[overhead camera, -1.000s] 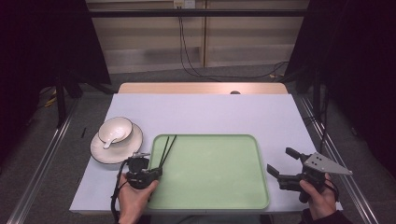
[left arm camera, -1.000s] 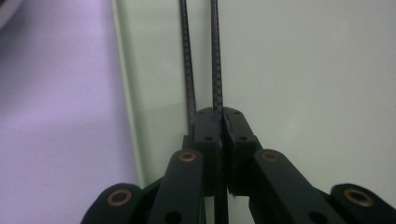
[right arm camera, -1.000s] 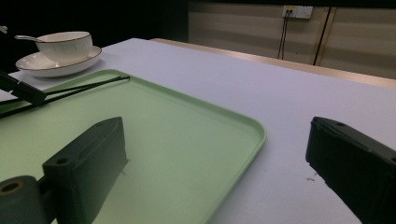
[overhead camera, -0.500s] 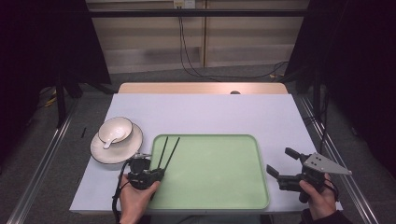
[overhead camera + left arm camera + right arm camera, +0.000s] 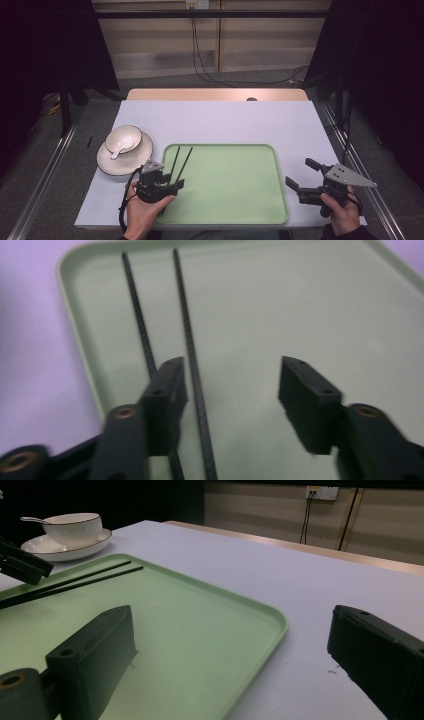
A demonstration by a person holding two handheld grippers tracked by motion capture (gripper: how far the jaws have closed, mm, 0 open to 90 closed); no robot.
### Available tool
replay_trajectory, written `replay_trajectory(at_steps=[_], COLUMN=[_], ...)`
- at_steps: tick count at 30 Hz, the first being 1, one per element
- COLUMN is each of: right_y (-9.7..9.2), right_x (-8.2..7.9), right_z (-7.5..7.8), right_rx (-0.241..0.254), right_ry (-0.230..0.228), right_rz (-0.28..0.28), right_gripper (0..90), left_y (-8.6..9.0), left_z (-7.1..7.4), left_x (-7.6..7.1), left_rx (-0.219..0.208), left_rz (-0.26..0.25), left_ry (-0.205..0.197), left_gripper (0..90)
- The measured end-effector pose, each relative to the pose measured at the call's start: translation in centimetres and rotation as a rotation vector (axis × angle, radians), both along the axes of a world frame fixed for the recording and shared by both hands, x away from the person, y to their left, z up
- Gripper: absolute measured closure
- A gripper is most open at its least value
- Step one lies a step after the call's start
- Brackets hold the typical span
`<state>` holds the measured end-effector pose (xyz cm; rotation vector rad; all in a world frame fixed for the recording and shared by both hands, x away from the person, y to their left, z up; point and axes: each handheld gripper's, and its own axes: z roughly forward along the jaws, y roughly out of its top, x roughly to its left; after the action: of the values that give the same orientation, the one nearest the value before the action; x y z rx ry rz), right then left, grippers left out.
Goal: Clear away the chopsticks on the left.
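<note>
A pale lilac table (image 5: 225,125) stands in a dark room, with a beige wall and hanging cables behind it. On the table lies a green tray (image 5: 235,200), and two black chopsticks (image 5: 179,162) rest on its left part, side by side. The left gripper (image 5: 167,185) is over the tray's left edge, its jaws wide apart — one chopstick lies between them, the other passes under the left jaw. The right gripper (image 5: 305,175) is beside the tray's right edge, jaws also apart. A white bowl (image 5: 123,139) with a spoon (image 5: 117,150) sits on a plate (image 5: 142,155) left of the tray.
</note>
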<state>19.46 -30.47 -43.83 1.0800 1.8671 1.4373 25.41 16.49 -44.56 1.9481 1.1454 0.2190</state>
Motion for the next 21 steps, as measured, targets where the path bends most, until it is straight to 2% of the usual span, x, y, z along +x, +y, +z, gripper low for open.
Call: replay_trajectory(at_steps=[3,5,7,8,9,11,13,17,19,21], right_y=[0.0,0.0,0.0,-0.1,-0.1,-0.1,0.0,0.0,0.0,0.0], right_x=[0.0,0.1,0.1,0.1,0.1,0.0,0.0,0.0,0.0,0.0], right_z=[0.0,0.0,0.0,0.0,0.0,0.0,0.0,0.0,0.0,0.0], right_rx=[0.000,0.001,0.001,0.001,0.001,0.005,0.010,0.010,0.009,0.010], right_ry=[0.003,0.001,0.000,0.000,0.000,0.002,0.003,0.003,0.002,0.004], right_rz=[0.000,-0.005,-0.006,-0.006,-0.006,-0.012,-0.017,-0.017,-0.021,-0.019], right_gripper=[4.6,4.6,4.6,4.6,4.6,4.6,4.6,4.6,4.6,4.6], left_y=[0.1,0.3,0.5,0.8,1.2,2.0,2.9,5.0,6.2,7.4], left_z=[0.8,1.4,1.8,2.0,2.2,2.5,2.8,3.0,3.0,3.0], left_x=[-0.5,-0.9,-1.2,-1.3,-1.4,-1.9,-2.4,-3.0,-3.3,-3.8], left_rx=[-0.025,-0.026,-0.027,-0.043,-0.054,-0.054,-0.048,-0.044,-0.029,-0.011], left_rz=[-0.042,-0.064,-0.089,-0.102,-0.118,-0.180,-0.169,-0.120,-0.077,-0.038], left_ry=[-0.086,-0.147,-0.163,-0.160,-0.167,-0.202,-0.229,-0.249,-0.283,-0.339], left_gripper=[22.2,14.2,7.9,3.8,3.4,3.2,3.0,2.3,2.6,2.4])
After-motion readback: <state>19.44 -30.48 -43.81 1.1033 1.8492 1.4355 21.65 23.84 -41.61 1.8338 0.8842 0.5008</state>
